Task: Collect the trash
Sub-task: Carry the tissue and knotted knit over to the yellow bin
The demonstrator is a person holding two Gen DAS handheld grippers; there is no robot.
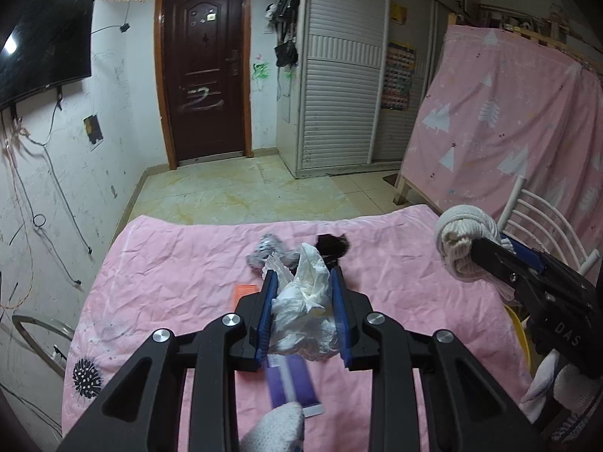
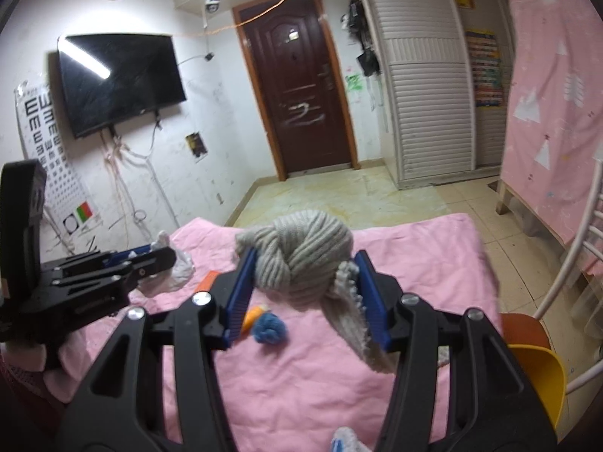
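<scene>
Right now your left gripper [image 1: 303,282] is clamped on a crumpled white tissue [image 1: 305,301], its blue pads nearly together with the paper bunched between them and spilling above and below, and the wad is lifted clear of the pink bed sheet [image 1: 169,263]. Your right gripper [image 2: 305,282] stands about half open around a knotted grey knit sock [image 2: 297,260]; both blue pads press on the bundle, and a loose ribbed end hangs down past the right-hand pad. In the left wrist view that sock [image 1: 459,237] shows at the right edge, raised above the bed and well apart from the tissue. Beyond the tissue on the sheet lie a grey fuzzy piece [image 1: 264,250] and a dark furry piece [image 1: 331,245], close together, with a small orange card [image 1: 243,292] just left of the left gripper. Under that gripper you can see a purple packet [image 1: 290,388], blurred, and a white knit item [image 1: 279,429] at the bottom edge. In the right wrist view a blue knotted piece [image 2: 269,329] rests on the sheet below the sock, touching something orange [image 2: 250,316]. A yellow bin [image 2: 539,376] sits beside the bed on your right, by a white chair [image 2: 580,263].
</scene>
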